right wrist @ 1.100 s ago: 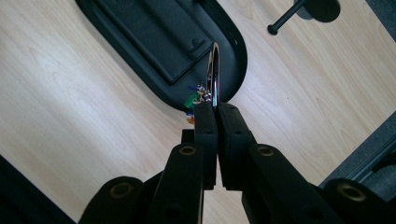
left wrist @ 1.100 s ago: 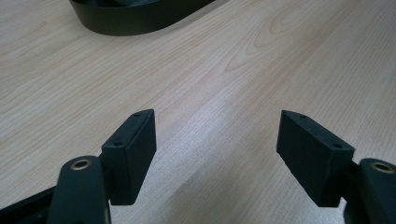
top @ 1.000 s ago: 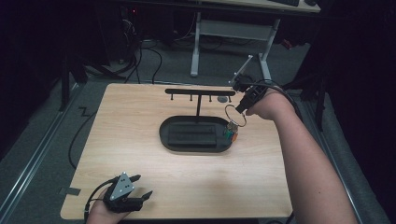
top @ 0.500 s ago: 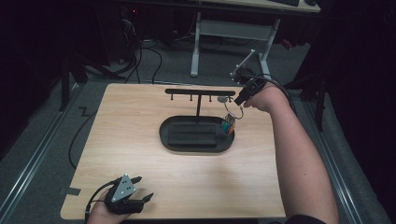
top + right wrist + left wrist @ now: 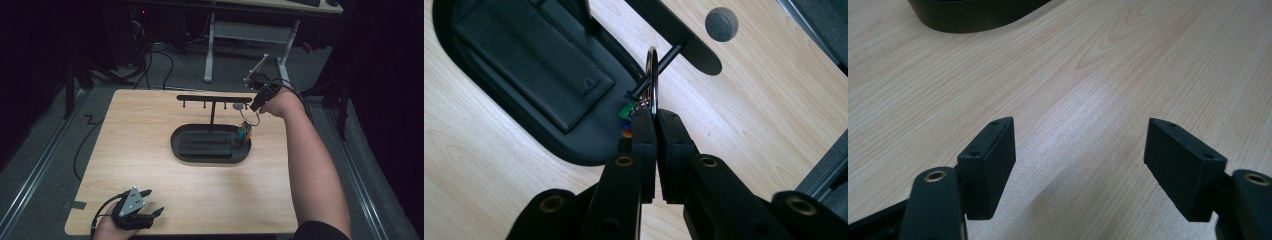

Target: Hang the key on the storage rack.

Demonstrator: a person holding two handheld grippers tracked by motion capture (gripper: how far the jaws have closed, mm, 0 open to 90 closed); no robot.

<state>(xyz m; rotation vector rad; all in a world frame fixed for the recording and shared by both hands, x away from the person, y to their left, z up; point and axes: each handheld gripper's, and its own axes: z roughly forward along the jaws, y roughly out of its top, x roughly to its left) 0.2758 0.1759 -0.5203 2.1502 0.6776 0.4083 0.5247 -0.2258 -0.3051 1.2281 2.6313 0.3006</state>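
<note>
A person works at a light wooden table [image 5: 150, 145] with a handheld gripper in each hand. The right gripper [image 5: 655, 117] is clenched on a metal key ring [image 5: 653, 75]. The ring stands on edge just beyond its fingertips, with small green, blue and orange tags [image 5: 626, 112] hanging beneath.

A second ago the ring hung lower, over the right end of the black oval tray [image 5: 182, 152]. Now the gripper has lifted it toward the rack [image 5: 214, 98], a black crossbar on a post rising from the tray. In the right gripper view, one of the rack's short pegs [image 5: 659, 67] lies directly ahead of the jaws and appears to pass through the ring, though whether the ring's weight already rests on it cannot be told. This suggests the keys are being hung, and that the next need is a small settle onto the peg before letting go.

A black wallet-like pad [image 5: 531, 60] lies in the tray, ahead and to the left of this gripper.

The left gripper [image 5: 135, 210] has stayed at the table's near edge, released, its jaws wide apart over bare wood.
</note>
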